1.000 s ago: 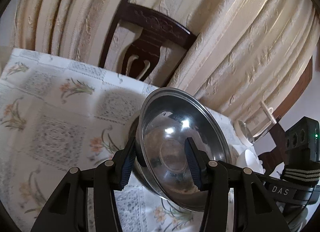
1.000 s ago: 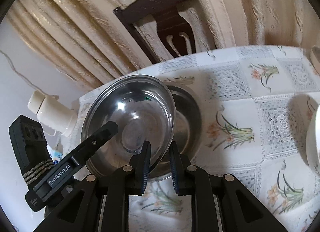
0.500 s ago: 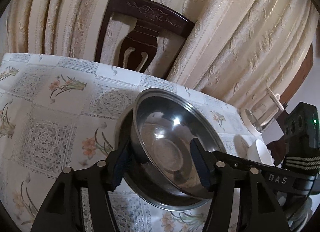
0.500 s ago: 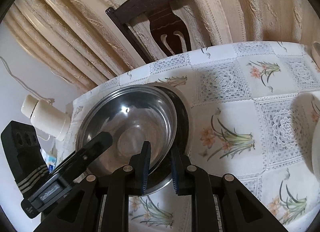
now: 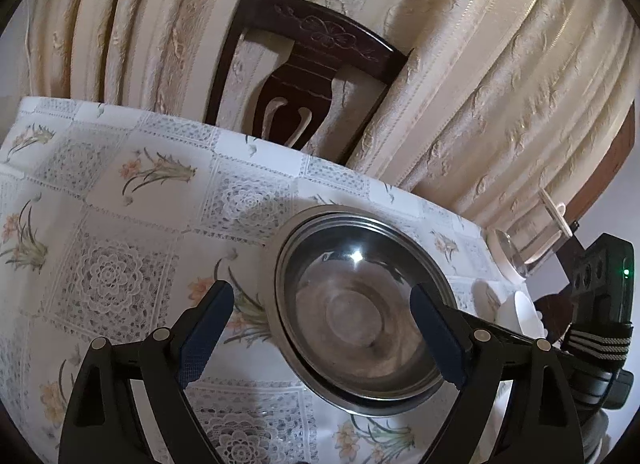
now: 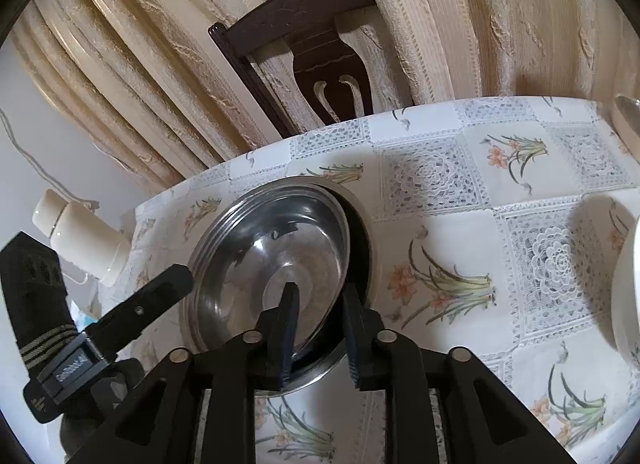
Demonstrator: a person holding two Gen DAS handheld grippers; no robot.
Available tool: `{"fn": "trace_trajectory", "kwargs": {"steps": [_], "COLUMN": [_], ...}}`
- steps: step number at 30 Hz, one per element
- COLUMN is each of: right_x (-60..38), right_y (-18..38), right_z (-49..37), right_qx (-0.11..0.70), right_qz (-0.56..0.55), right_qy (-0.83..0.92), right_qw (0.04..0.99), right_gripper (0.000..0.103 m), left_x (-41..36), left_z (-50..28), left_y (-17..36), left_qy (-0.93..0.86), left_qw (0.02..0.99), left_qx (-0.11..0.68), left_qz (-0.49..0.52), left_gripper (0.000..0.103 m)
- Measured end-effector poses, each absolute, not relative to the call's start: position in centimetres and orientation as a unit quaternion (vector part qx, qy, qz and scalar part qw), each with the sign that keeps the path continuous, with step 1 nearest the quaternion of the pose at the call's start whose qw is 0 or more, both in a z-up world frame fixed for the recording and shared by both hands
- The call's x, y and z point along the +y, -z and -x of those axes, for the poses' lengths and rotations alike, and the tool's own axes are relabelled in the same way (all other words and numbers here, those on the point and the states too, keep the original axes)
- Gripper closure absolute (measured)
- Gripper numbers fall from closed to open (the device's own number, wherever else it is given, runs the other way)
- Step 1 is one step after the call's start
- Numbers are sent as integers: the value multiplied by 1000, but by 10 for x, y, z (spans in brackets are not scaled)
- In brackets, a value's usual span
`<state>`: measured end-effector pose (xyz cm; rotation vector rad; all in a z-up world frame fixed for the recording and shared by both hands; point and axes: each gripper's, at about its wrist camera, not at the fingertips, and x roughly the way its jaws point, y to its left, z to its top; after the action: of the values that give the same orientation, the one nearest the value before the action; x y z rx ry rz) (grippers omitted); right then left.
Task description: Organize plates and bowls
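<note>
- Now that the steel bowl [image 5: 360, 312] sits down inside the larger steel bowl [image 6: 362, 240] on the surface [image 5: 120, 224], the left claw [image 5: 320, 328] has let go: its jaws, which a second ago pinched the bowl's rim, stand wide apart on either side of it and touch nothing.
- The right claw [image 6: 318, 328] has loosened too; its pads bracket the near rim of the nested bowl with a visible gap, where a moment back they were pressed on it.
- The inner bowl, tilted in the air a second ago, now rests nearly level, leaning a little toward the side away from the chair [image 5: 312, 64].
- Judging from this, the stacking step for these two bowls looks finished, and both claws are free to back off.
- To the right of the stack, a white dish [image 6: 626, 288] waits on the surface, apart from it; it seems a likely next item.
- Beyond the stack's far left, a cream flask [image 6: 80, 236] stands off the surface.
</note>
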<state>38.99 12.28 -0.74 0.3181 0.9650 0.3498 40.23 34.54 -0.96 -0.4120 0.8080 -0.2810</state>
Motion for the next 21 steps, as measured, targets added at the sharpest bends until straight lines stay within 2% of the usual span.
{"fn": "trace_trajectory", "kwargs": {"steps": [2,6,21], "right_x": [122,119,79], "right_y": [6,-3,-13], "right_z": [-389,-382,-352], "right_qx": [456,437,424], "right_qz": [-158,-161,-196], "right_qy": [-170,-160,-128], "right_qw": [859,870,875], "right_gripper": [70,49,49], "left_x": [346,349,348], "left_z": [-402,-402,-394], "left_y": [11,11,0], "left_qy": [135,130,141], "left_qw": [888,887,885], "left_qx": [391,391,385], "left_qz": [201,206,219], "left_gripper": [13,13,13]}}
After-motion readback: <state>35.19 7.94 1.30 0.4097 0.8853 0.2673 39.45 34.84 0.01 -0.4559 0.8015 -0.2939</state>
